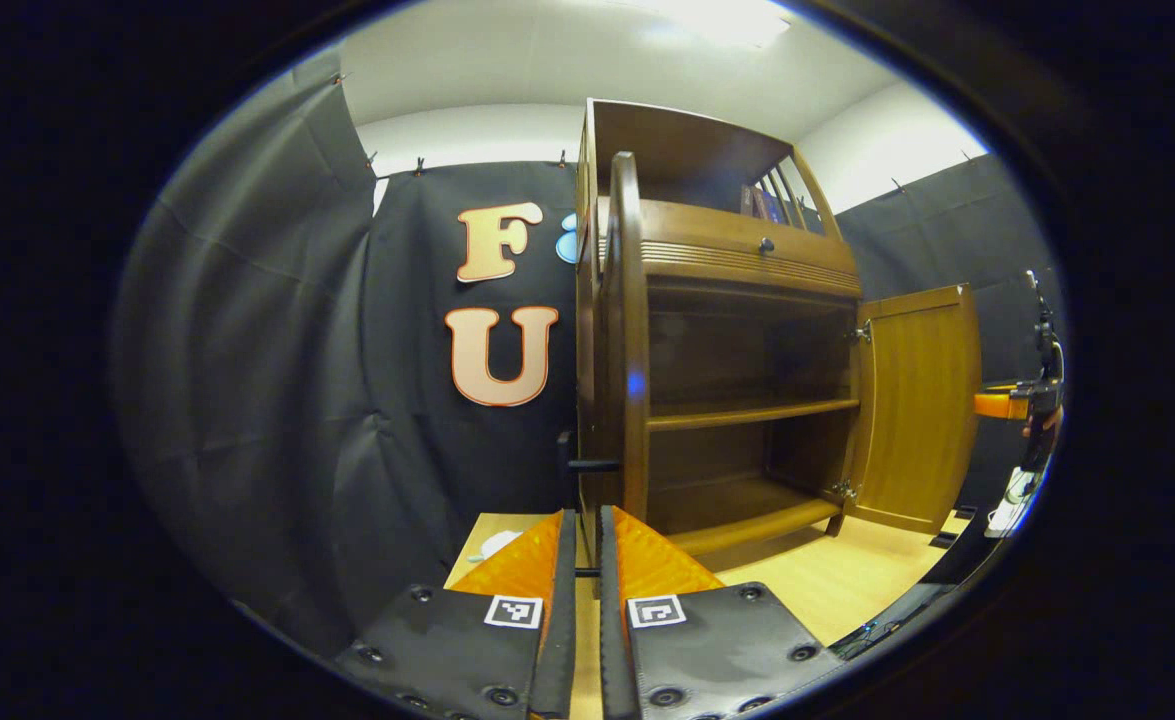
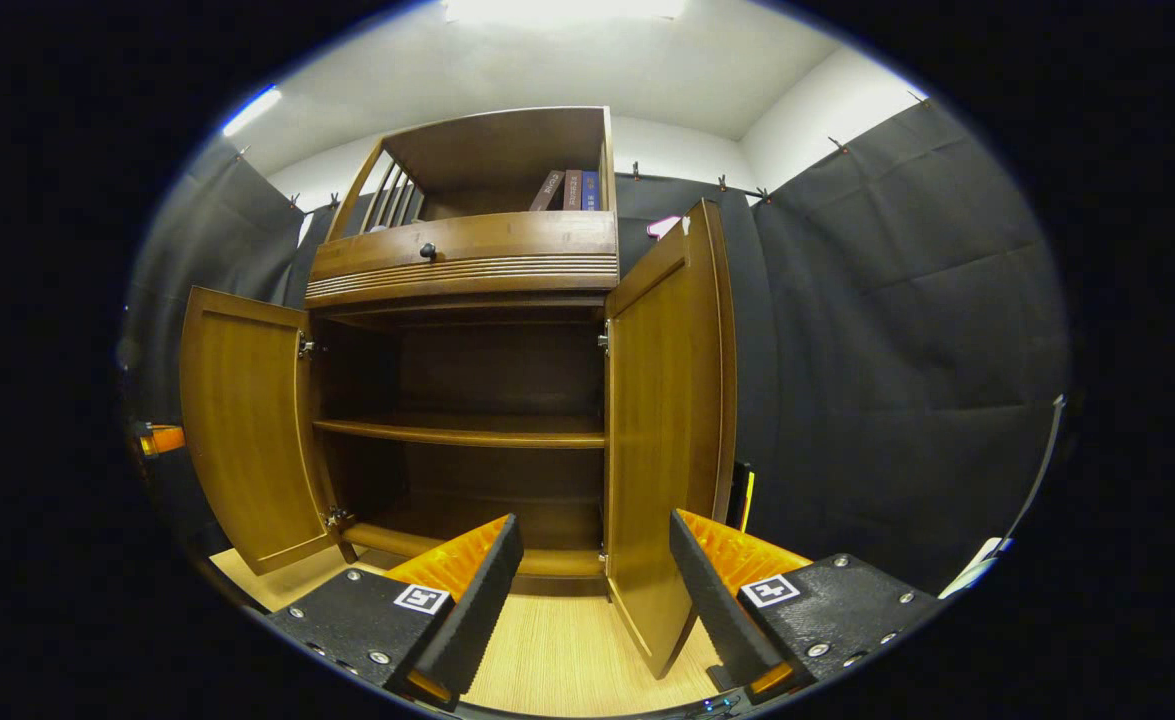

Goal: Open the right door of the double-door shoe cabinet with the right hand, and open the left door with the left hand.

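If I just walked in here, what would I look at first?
Probably the big wooden shoe cabinet with both doors swung wide open, so you see straight in to its bare middle shelf. The right door juts out between the open fingers of the right gripper. Up top, a few books lean in the open cubby.

The shoe cabinet point(image 2: 467, 300) stood on the floor point(image 2: 557, 650) before the booth's cloth wall, with both doors swung outward: in the right gripper view the left door point(image 2: 247, 420) hung at the left and the right door point(image 2: 662, 430) at the right. Between them a shelf point(image 2: 462, 432) crossed the compartment. Above sat a drawer point(image 2: 467, 250), and books point(image 2: 572, 190) stood in the top niche.
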The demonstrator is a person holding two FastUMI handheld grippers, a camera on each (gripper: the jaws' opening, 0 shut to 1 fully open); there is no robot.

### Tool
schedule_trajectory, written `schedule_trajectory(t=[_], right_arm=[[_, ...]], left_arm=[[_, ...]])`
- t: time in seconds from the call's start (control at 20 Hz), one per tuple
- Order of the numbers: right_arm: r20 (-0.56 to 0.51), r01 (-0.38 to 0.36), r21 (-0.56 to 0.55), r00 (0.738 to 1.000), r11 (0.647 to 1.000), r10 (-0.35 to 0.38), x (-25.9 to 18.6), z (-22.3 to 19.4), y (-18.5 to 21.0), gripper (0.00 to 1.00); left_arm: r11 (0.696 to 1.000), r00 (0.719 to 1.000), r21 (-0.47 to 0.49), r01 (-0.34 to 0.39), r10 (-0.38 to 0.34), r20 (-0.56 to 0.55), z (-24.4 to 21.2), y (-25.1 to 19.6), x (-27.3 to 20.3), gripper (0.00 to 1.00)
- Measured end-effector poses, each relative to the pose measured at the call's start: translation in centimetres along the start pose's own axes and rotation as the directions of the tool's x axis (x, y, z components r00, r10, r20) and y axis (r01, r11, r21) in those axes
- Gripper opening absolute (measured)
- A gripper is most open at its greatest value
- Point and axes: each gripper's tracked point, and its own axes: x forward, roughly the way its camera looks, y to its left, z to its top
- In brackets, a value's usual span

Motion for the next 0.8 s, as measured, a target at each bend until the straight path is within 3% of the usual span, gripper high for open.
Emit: schedule_trajectory(t=[0.15, 0.25, 0.35, 0.4, 0.45, 0.5, 0.55, 0.65, 0.8], right_arm=[[0.007, -0.017, -0.013, 1.000, 1.000, 0.017, 0.3, -0.1, 0.4, 0.90], [0.006, -0.037, -0.021, 0.999, 0.999, 0.037, 0.3, -0.4, 0.9, 0.90], [0.007, -0.051, -0.030, 0.999, 0.998, 0.052, 0.3, -0.6, 1.1, 0.90], [0.009, -0.059, -0.035, 0.998, 0.998, 0.059, 0.4, -0.6, 1.3, 0.90], [0.010, -0.063, -0.038, 0.998, 0.997, 0.064, 0.4, -0.5, 1.3, 0.90], [0.010, -0.066, -0.041, 0.998, 0.997, 0.067, 0.5, -0.7, 1.4, 0.90], [0.012, -0.071, -0.042, 0.997, 0.997, 0.072, 0.5, -0.7, 1.5, 0.90], [0.017, -0.083, -0.034, 0.996, 0.996, 0.084, 0.4, -0.7, 1.9, 0.90], [0.017, -0.079, -0.028, 0.997, 0.997, 0.079, 0.5, -1.1, 1.5, 0.90]], left_arm=[[0.999, 0.999, 0.004, -0.046, 0.046, 0.018, 1.6, -3.7, 0.2, 0.04], [0.998, 0.998, 0.020, -0.059, 0.059, 0.021, 2.0, -6.8, 1.2, 0.04], [0.999, 0.998, 0.019, -0.044, 0.043, 0.043, 2.3, -10.5, 2.5, 0.19], [0.999, 0.998, 0.006, -0.039, 0.039, 0.048, 2.3, -11.9, 3.2, 0.04], [0.999, 0.998, -0.009, -0.045, 0.045, 0.042, 2.0, -13.3, 4.0, 0.12], [0.999, 0.999, -0.020, -0.046, 0.047, 0.027, 1.4, -14.4, 4.6, 0.05], [0.998, 0.999, -0.039, -0.047, 0.048, 0.020, 0.9, -15.4, 5.2, 0.12], [0.997, 0.999, -0.061, -0.044, 0.046, 0.024, 0.4, -16.9, 6.2, 0.09], [0.996, 0.998, -0.063, -0.068, 0.069, 0.016, -1.0, -17.3, 7.1, 0.12]])
